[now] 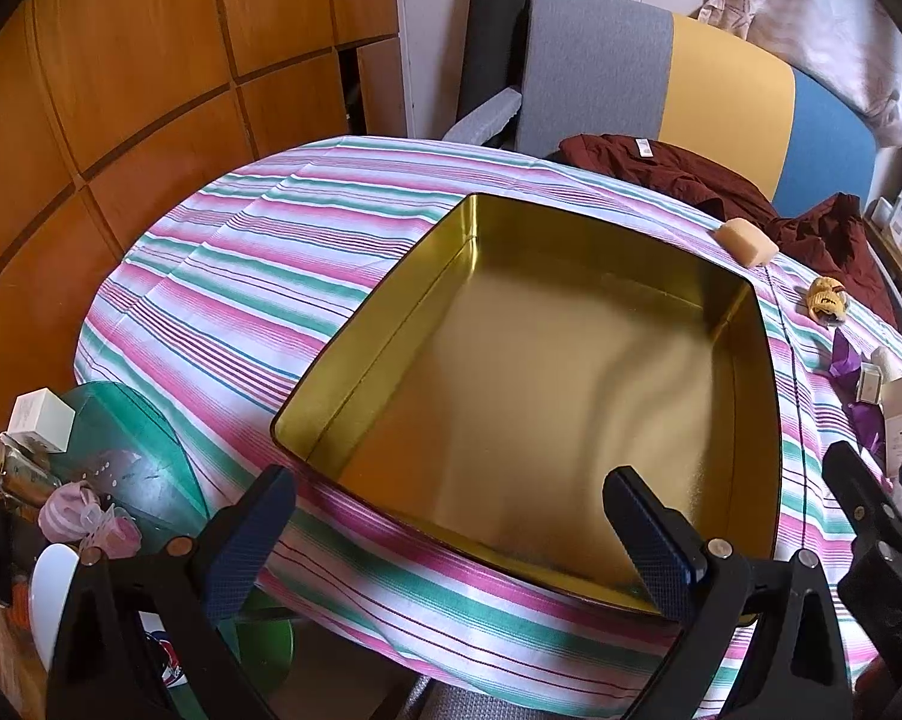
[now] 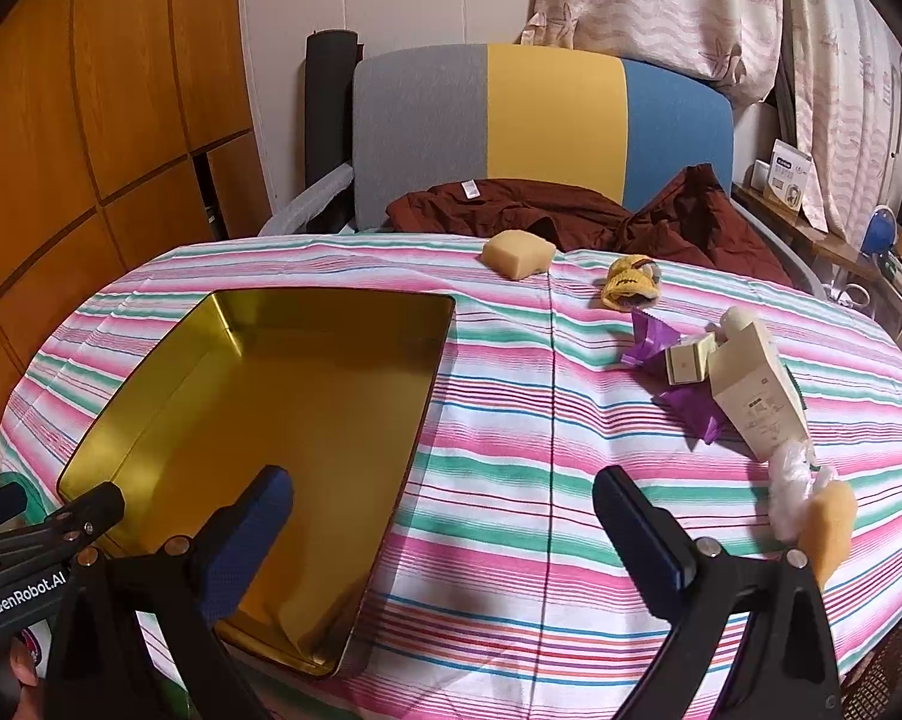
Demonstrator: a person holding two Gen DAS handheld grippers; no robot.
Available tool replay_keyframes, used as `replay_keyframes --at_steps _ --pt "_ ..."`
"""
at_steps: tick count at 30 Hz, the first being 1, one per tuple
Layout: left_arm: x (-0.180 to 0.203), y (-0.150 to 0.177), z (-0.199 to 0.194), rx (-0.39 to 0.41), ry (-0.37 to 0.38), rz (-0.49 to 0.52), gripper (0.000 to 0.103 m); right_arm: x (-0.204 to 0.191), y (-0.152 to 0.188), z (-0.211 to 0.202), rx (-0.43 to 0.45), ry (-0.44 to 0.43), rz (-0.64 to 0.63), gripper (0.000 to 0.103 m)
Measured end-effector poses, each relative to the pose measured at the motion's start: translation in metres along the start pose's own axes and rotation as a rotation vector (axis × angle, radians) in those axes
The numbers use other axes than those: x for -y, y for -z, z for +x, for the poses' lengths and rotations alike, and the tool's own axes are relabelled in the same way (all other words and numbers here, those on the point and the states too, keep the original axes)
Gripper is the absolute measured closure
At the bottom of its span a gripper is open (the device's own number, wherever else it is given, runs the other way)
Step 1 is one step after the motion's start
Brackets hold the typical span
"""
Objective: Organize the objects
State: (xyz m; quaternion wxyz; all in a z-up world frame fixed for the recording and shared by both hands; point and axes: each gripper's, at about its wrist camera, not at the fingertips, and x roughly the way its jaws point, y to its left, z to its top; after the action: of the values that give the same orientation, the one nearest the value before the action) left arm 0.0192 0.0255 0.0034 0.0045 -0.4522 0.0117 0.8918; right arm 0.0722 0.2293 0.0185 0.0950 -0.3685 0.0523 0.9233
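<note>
Both tongs hang released and empty at the near edge of the surface (image 2: 499, 480), which is draped in a striped cloth: the left tongs (image 1: 451, 534) hover over the near rim of the gold tin (image 1: 511, 372), the right tongs (image 2: 444, 534) over bare cloth just right of it. Nothing lies in the tin yet, so the sorting appears to be at its start. Loose items sit well apart from the tin on the right and far side: a tan sponge (image 2: 520, 255) near the far edge, a yellow knitted piece (image 2: 628, 282) beside it, then a purple wrapper (image 2: 679, 378) with a small cream box (image 2: 688, 363) and a taller white carton (image 2: 757, 390) resting on it. A crumpled plastic bag (image 2: 790, 489) and another tan piece (image 2: 829, 528) lie nearest the right tongs. A sensible first pick would be one of these near items, gripped across its narrow sides, lifted clear of the tin's right wall and lowered inside. Open cloth between tin and clutter gives free passage; the surface curves away close on the right, so pushing items outward risks dropping them.
</note>
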Motion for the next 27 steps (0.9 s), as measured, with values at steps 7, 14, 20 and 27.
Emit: replay_keyframes --at_steps 7,14,20,27 --pt "0.003 0.001 0.000 -0.002 -0.003 0.000 0.000 0.010 -0.001 -0.005 0.012 -0.001 0.009 0.002" --pt "0.018 0.012 -0.007 0.031 0.065 0.044 0.000 0.037 0.001 -0.013 0.044 0.000 -0.023 0.000" --pt "0.046 0.031 -0.032 0.145 0.131 0.142 0.000 0.087 0.015 -0.010 0.004 0.008 -0.025 0.000" --pt "0.076 0.046 -0.041 0.073 0.299 0.191 0.000 0.185 0.043 -0.027 0.004 0.139 0.105 0.006"
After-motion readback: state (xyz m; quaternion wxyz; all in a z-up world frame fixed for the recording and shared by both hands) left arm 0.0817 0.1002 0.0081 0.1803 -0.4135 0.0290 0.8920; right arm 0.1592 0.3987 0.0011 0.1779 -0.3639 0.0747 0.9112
